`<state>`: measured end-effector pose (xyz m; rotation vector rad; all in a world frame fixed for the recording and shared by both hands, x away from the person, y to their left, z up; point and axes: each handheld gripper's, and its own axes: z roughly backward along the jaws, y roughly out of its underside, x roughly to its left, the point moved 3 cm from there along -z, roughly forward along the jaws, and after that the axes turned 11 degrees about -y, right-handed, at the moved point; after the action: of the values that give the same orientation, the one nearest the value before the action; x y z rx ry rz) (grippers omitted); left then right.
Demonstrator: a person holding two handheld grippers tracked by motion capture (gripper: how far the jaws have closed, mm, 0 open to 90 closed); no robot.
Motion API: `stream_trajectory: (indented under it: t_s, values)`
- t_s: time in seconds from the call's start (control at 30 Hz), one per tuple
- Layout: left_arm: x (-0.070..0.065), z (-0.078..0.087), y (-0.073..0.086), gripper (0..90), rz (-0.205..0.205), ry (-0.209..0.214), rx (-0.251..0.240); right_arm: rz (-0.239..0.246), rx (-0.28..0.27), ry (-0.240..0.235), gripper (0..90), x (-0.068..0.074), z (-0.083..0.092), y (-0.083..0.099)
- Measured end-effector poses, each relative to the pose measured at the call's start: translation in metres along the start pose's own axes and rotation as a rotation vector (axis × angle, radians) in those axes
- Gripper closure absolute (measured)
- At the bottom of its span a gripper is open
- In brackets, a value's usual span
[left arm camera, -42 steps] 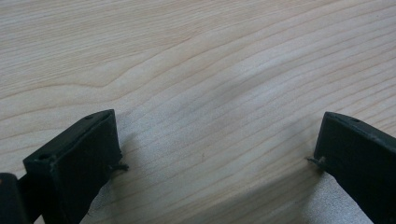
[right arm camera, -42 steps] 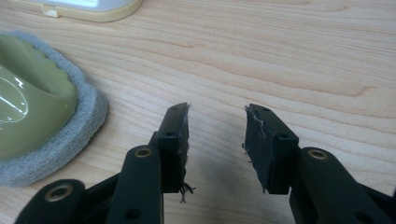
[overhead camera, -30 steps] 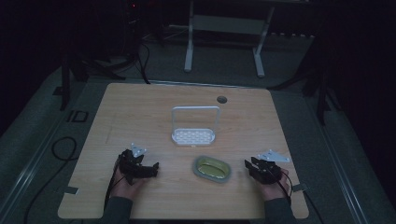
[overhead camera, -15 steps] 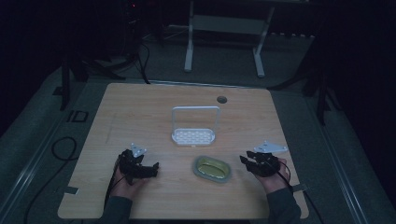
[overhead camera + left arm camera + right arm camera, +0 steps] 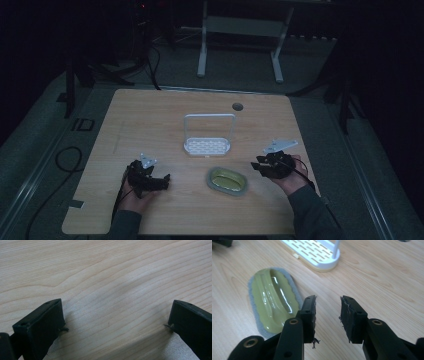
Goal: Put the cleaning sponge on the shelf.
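Occupying most of the high view, the wooden bench (image 5: 150, 120) carries every item, with a round grommet hole (image 5: 237, 106) near its far edge. The white slotted rack (image 5: 207, 146), with an upright hoop handle, stands at the bench centre. The yellow-green oval sponge (image 5: 227, 180), seated on a grey pad, lies nearer the near edge than the rack, slightly toward the right and apart from it.

The left hand (image 5: 134, 196) enters over the near edge at the left and rests low on the bench. The left gripper (image 5: 159, 182) points level toward the sponge but sits well apart from it. In the left gripper view, its jaws stand wide apart over bare wood with nothing between them.

The right hand (image 5: 291, 176) enters from the near right corner with the forearm angled inward. The right gripper (image 5: 257, 166) is held above the bench, aimed left toward the sponge, with its tips near the sponge's right end. In the right gripper view, the right gripper (image 5: 327, 315) tilts downward beside the sponge (image 5: 272, 300). Its jaws are partly apart, have just been closing, and hold nothing; bare wood shows in the gap. The rack (image 5: 317, 252) lies beyond.
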<state>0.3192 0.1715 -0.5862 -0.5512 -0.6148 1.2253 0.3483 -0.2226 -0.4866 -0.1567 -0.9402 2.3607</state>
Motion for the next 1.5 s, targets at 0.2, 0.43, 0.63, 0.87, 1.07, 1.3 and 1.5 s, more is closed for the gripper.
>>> stream_trajectory:
  t_s: [0.2, 0.43, 0.63, 0.87, 1.07, 1.3, 1.5]
  values:
    - [0.0, 0.0, 0.0, 0.2, 0.003, 0.001, -0.001, 0.049, 0.054, -0.009, 64.3, 0.005, -0.006, -0.012]
    - [0.0, 0.0, 0.0, 0.2, 0.003, 0.001, -0.003, 0.101, 0.123, -0.007, 63.5, 0.011, -0.013, -0.026]
    - [0.0, 0.0, 0.0, 0.2, 0.002, 0.001, -0.003, 0.124, 0.185, -0.019, 63.4, 0.014, -0.02, -0.033]
    - [0.0, 0.0, 0.0, 0.2, 0.001, 0.001, -0.003, 0.152, 0.229, -0.029, 63.5, 0.019, -0.025, -0.043]
    - [0.0, 0.0, 0.0, 0.2, 0.001, 0.001, -0.003, 0.171, 0.263, -0.031, 63.5, 0.022, -0.029, -0.05]
    - [0.0, 0.0, 0.0, 0.2, 0.001, 0.001, -0.003, 0.188, 0.305, -0.051, 63.7, 0.025, -0.035, -0.054]
    - [0.0, 0.0, 0.0, 0.2, 0.001, 0.0, -0.003, 0.192, 0.337, -0.065, 64.5, 0.027, -0.038, -0.058]
